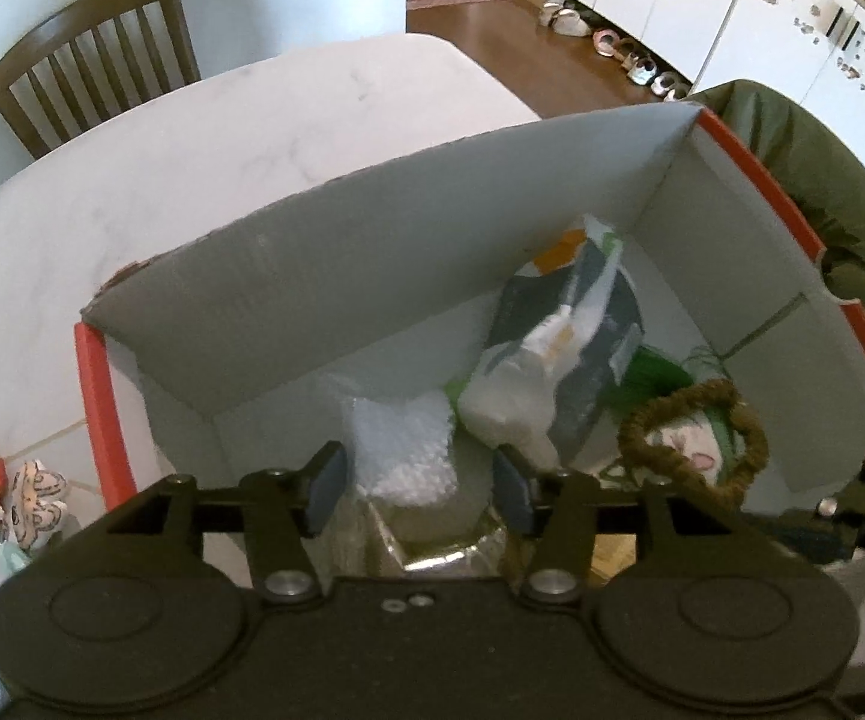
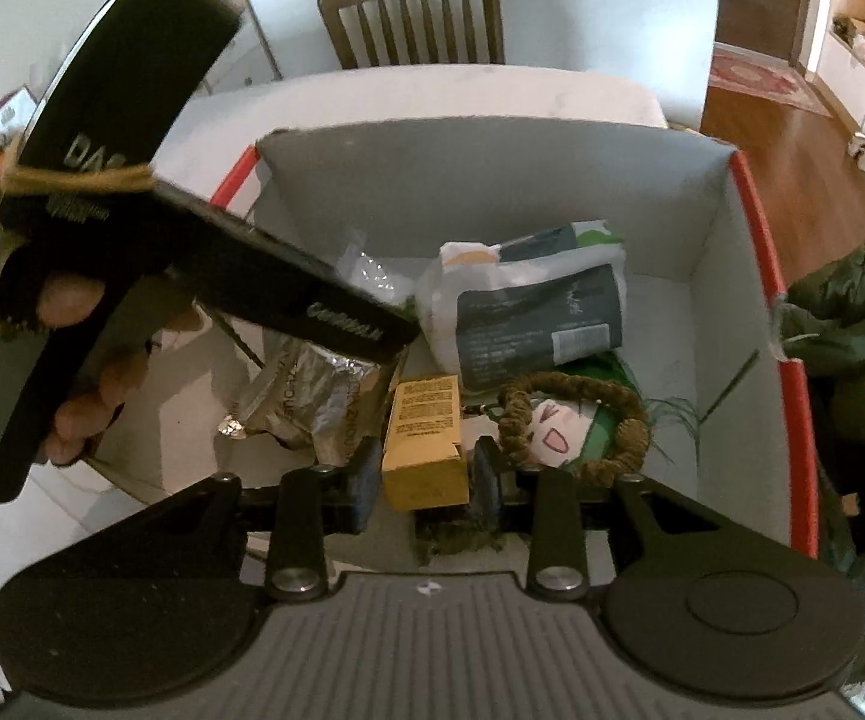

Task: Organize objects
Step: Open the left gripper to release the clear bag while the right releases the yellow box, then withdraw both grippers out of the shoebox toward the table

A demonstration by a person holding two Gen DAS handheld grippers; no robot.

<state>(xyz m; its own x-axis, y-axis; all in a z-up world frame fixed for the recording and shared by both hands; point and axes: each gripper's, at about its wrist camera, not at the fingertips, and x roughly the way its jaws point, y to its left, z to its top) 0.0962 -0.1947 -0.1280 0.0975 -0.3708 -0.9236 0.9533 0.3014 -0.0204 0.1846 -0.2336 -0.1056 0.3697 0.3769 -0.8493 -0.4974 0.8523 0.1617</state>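
Hovering over the open cardboard box, your right gripper has its pads pinching a small yellow carton, low among the clutter. Your left gripper hangs spread and empty above white foam wrap and a foil pouch. The bagged packet leans against the far wall; the green plush with its braided brown loop lies just beside the carton. I'd say you should set the carton flat in the gap by the foil, keep clear of that loop, and part the pads only once it rests.
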